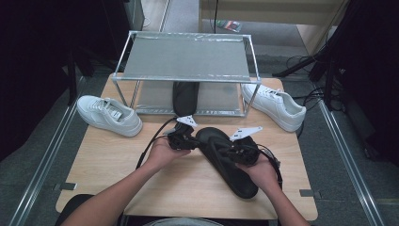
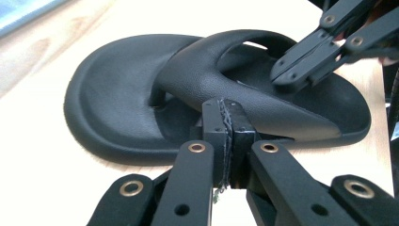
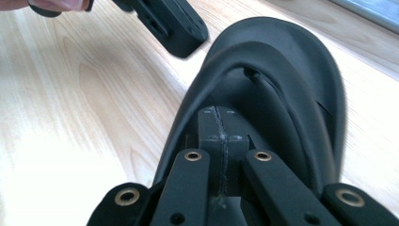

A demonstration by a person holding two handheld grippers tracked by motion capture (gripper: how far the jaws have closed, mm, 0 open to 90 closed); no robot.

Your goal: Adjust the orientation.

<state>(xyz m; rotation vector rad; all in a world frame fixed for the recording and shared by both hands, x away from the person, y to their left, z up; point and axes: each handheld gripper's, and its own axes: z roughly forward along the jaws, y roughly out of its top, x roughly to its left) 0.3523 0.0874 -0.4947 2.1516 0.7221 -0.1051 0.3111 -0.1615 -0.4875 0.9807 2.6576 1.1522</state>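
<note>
Black flip-flop sandal (image 1: 226, 162) flat on wooden table (image 1: 108, 165), long axis diagonal, toe up-left toward metal rack (image 1: 188, 59), heel near person's side.

Left gripper (image 1: 181, 140) at toe-side edge; jaws clenched together, tips (image 2: 225, 127) against sandal's side just below strap (image 2: 221, 70), nothing between them as far as view shows.

Right gripper (image 1: 242, 150) over middle, jaws clenched, tips (image 3: 221, 129) apparently tucked under strap; grip on it unclear.

Right nearer strap. Second black sandal (image 1: 184, 96) under rack; white sneakers (image 1: 109, 115) (image 1: 275, 106) flank rack.
</note>
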